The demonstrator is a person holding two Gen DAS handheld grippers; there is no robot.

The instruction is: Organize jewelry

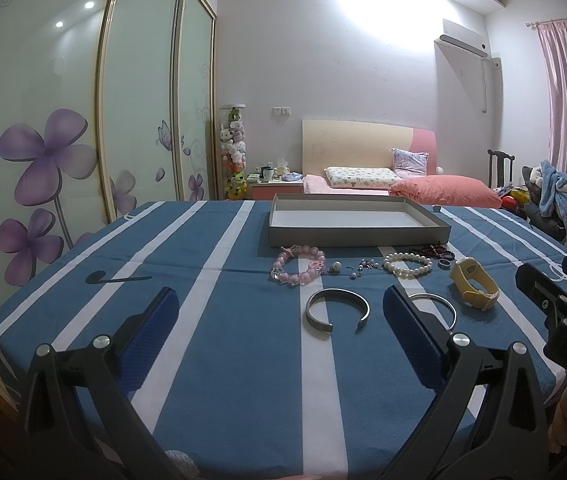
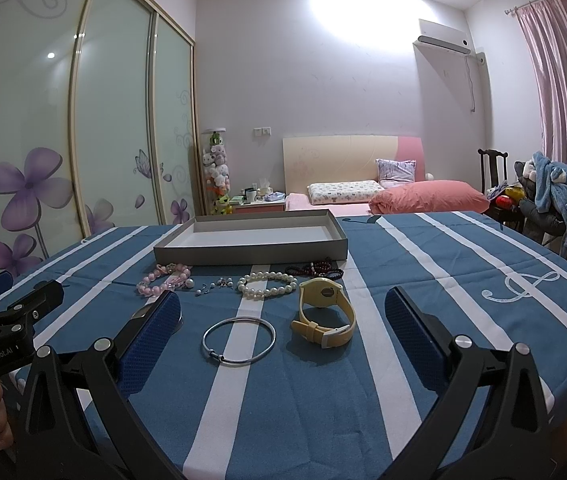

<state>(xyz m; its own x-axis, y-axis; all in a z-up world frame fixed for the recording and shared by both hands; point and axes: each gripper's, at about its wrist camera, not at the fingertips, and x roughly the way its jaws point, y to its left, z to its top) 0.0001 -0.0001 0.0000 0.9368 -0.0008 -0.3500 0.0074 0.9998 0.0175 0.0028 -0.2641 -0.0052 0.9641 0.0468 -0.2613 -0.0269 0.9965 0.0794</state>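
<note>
Both claws wide, holding nothing; jewelry loose on table in front of tray.

Left claw (image 1: 279, 312) & right claw (image 2: 283, 316) hover over the near part of the blue-striped table (image 1: 243, 380), pads spread. Grey tray (image 1: 357, 220) sits toward far edge, w/ nothing in it. Just in front of tray, in a row: pink bracelet (image 1: 298, 268), small earrings (image 1: 359, 269), pearl bracelet (image 1: 407, 266), dark beads (image 2: 315, 270). Nearer: cuff (image 1: 337, 311) between left claw's pads, thin bangle (image 2: 239, 341) & yellow watch (image 2: 325, 314) between right claw's pads, watch right of the bangle.
</note>
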